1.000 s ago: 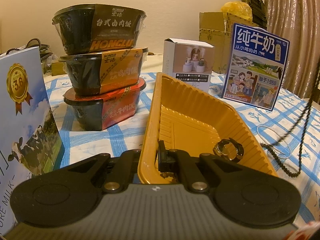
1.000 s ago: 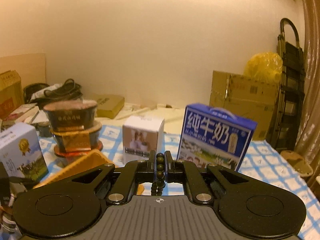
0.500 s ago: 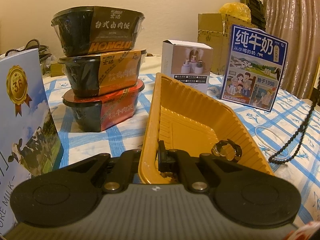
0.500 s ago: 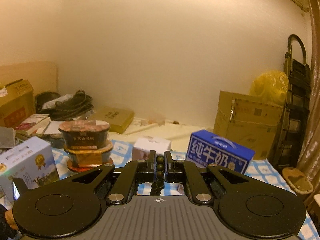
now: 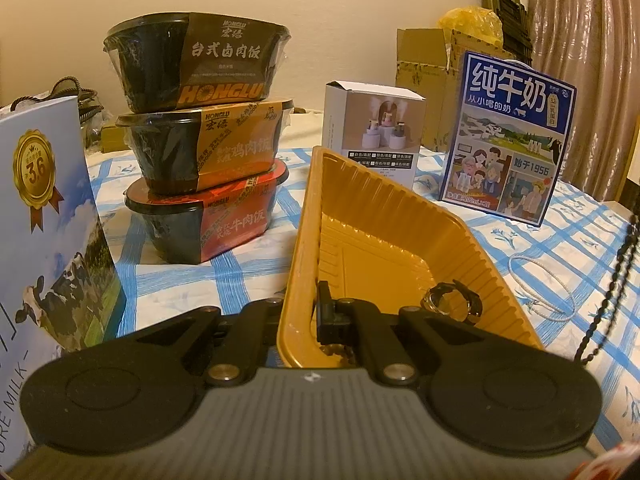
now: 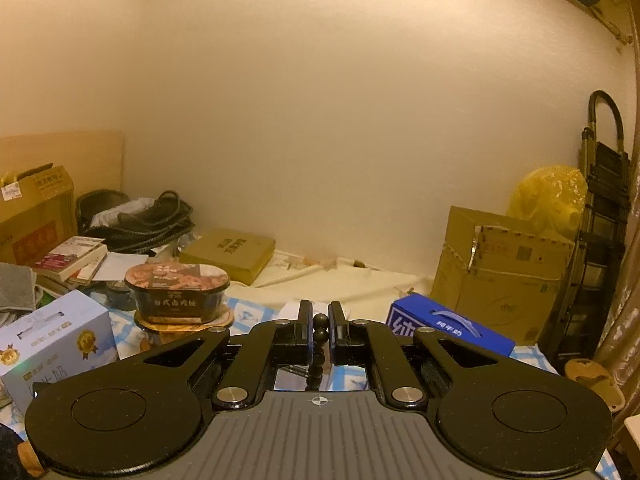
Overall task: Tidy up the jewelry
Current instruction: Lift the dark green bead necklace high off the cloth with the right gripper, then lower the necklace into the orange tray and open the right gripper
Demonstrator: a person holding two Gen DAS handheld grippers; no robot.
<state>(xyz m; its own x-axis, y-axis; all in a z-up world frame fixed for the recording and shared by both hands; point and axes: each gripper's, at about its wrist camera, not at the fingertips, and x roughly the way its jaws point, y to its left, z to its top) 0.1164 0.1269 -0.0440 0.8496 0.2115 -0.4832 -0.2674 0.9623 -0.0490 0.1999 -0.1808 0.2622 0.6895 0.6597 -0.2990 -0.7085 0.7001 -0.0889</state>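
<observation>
Partly done: ring [image 5: 452, 304] already in tray [image 5: 384, 216], near its front edge. Left gripper [image 5: 320, 312] clamped on tray's near rim, right gripper [image 6: 320, 332] pinching bead necklace [image 6: 320, 326], dangling off table. White cord [image 5: 540, 292] left on cloth, right of tray.

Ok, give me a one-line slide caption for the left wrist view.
Left tool clamps the gold tray's near wall, a ring inside it, while a dark bead strand hangs at right.
</observation>
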